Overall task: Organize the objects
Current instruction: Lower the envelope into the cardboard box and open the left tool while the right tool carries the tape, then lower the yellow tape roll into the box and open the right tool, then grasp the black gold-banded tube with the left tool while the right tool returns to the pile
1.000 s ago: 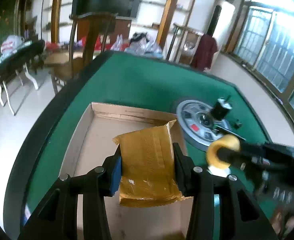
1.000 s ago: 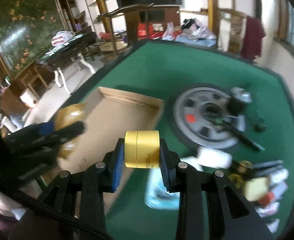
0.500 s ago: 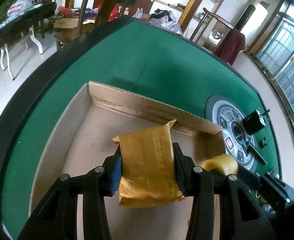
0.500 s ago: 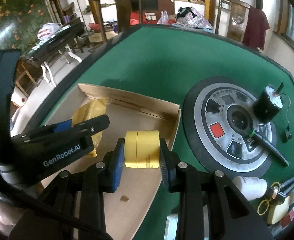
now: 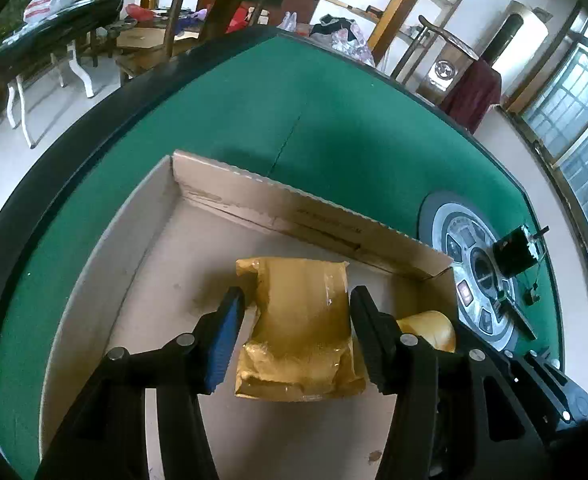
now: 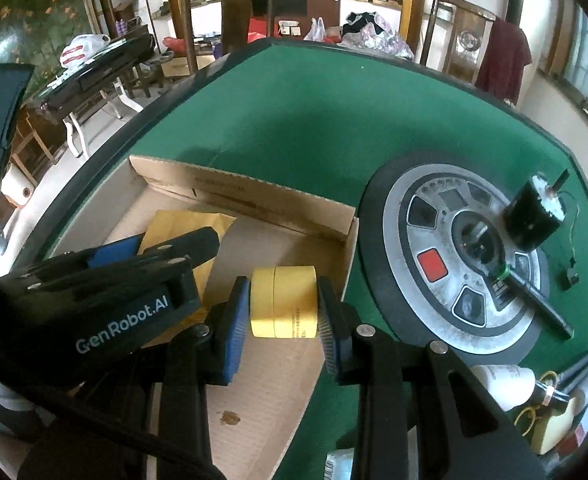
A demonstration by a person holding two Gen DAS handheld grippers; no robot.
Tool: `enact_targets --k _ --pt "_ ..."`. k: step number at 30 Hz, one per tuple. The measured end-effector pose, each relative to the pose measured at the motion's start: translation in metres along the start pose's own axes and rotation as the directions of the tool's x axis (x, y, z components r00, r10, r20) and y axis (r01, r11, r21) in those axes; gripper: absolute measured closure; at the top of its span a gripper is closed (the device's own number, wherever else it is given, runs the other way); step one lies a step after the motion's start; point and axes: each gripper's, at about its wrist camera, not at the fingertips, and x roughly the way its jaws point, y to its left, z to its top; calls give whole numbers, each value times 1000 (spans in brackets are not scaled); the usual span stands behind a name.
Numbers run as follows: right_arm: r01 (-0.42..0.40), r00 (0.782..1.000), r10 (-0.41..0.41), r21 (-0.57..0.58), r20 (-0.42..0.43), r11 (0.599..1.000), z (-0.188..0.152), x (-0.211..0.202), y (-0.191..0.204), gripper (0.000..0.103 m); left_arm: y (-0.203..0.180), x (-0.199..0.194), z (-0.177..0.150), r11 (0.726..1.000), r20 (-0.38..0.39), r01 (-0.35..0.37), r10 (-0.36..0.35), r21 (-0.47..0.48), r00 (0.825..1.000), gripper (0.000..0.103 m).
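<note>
A shallow cardboard box [image 5: 285,208] lies on the green table, also in the right wrist view [image 6: 253,196]. My left gripper [image 5: 296,334] is open, its jaws apart on both sides of a yellow-brown padded packet [image 5: 302,328] that lies on the box floor; the packet also shows in the right wrist view [image 6: 181,224]. My right gripper [image 6: 283,314] is shut on a yellow tape roll [image 6: 283,302] and holds it just above the box floor near the right wall. The roll also shows in the left wrist view [image 5: 430,326].
A grey wheel-shaped disc [image 6: 458,264] with a black motor [image 6: 530,216] and a black rod lies right of the box. A white bottle [image 6: 502,384], scissors and small items sit at the table's front right. Chairs and tables stand beyond the far edge.
My left gripper has opened and let the packet down onto the box floor. My right gripper has carried the tape roll lower into the box.
</note>
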Motion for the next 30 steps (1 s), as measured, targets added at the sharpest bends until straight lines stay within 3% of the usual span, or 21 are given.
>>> enact_targets --k 11,16,20,24,30 --pt "33 995 -29 -43 92 999 -8 -48 5 70 5 -42 -12 998 73 -1 5 -59 997 54" --pt "40 993 -36 -38 114 998 -23 -73 -8 70 -11 -69 -28 998 108 37 -32 -44 994 45" --pt "14 991 -20 50 133 999 -42 -100 -48 70 -42 -81 -43 997 101 69 -71 25 992 45" --pt "8 986 -37 171 165 985 -71 -131 -104 59 -78 -82 -62 988 71 101 -110 120 991 45" --pt "92 962 -173 346 210 934 -117 -171 -196 57 -130 -66 -84 968 23 108 -117 227 993 45"
